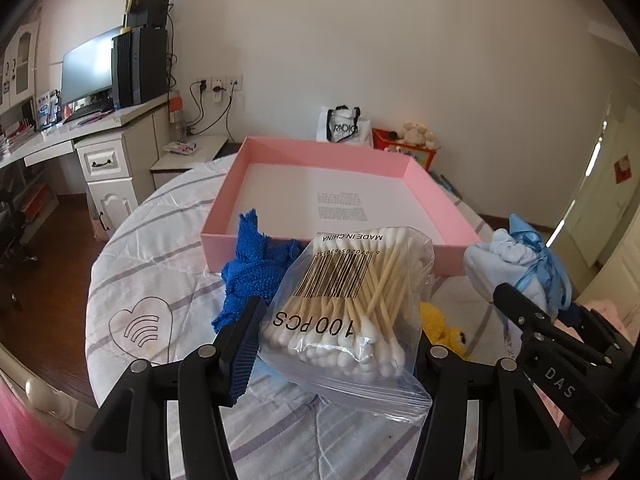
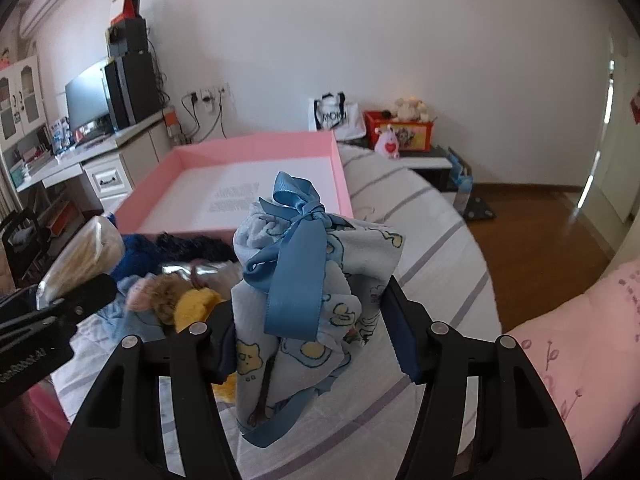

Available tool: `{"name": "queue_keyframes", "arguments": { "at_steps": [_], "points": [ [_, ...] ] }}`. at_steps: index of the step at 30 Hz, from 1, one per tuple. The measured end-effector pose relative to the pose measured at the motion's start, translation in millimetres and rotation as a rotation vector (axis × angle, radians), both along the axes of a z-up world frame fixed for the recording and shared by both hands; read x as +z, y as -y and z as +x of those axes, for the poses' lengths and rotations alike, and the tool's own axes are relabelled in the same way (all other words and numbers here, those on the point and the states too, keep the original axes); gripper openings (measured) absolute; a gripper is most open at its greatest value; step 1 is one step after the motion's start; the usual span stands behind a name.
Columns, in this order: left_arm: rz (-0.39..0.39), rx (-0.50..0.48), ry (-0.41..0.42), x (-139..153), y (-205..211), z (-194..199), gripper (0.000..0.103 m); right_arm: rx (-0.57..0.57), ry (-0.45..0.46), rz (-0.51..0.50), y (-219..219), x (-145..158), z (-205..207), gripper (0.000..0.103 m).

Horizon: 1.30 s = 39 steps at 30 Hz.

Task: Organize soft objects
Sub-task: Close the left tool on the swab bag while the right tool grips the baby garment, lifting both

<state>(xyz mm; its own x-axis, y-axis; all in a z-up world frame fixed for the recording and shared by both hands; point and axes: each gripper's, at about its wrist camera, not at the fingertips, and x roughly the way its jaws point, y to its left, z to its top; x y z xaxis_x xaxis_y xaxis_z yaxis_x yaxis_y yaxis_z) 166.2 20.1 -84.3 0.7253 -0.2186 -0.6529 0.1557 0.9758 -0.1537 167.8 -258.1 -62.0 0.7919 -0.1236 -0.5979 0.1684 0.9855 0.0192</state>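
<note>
Left wrist view: my left gripper [image 1: 336, 344] pinches a swab bag [image 1: 352, 304] between its pads, held above the bed [image 1: 132, 248] just short of the pink box [image 1: 440, 196]. My right gripper [image 2: 308, 332] squeezes a ribboned bundle [image 2: 304, 276] of pale blue cloth, likewise lifted and near the box's front wall.

What could go wrong: the swab bag is slick plastic, gripped low with most of its bulk leaning forward, so I judge it could slide out if I tilt or hurry. The bundle's ribbon [image 2: 296, 240] hangs loose, with a tail trailing below my fingers; it may catch on the box wall as I cross it, or the bow may pull open. Both grippers sit close together (the right one shows at the edge of the left view), so I risk knocking them against each other over the box. The pile beneath could also be dragged along by that trailing tail.

Count, as far as I can see: one box, apparently with nothing in it yet; one swab bag; one bundle; one blue towel [image 1: 256, 268]; one yellow plush [image 1: 444, 332]; one brown furry item [image 2: 164, 292], which I cannot identify.
</note>
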Motion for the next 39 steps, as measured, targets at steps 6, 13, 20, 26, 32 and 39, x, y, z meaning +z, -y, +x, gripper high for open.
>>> {"name": "queue_keyframes", "arguments": {
  "at_steps": [6,13,20,26,32,39],
  "points": [
    [0.005,0.014,0.073,22.8,-4.0,-26.2,0.054,0.024,0.073,-0.018,-11.0,25.6,-22.3,0.058],
    [0.007,0.033,0.169,47.6,-10.5,-60.7,0.054,0.047,0.173,-0.034,-23.5,54.9,-52.5,0.058],
    [0.023,0.053,0.270,67.4,-17.7,-102.0,0.054,0.067,0.271,-0.062,-34.5,81.0,-84.4,0.058],
    [0.037,0.051,0.346,75.7,-21.2,-139.1,0.054,0.073,0.344,-0.078,-40.1,96.4,-106.5,0.058],
    [0.025,0.072,0.394,72.1,-29.6,-168.5,0.054,0.064,0.389,-0.091,-39.3,100.5,-121.6,0.058],
    [0.035,0.092,0.427,57.2,-34.1,-196.7,0.054,0.061,0.415,-0.108,-38.5,102.3,-131.6,0.058]
  ]
}}
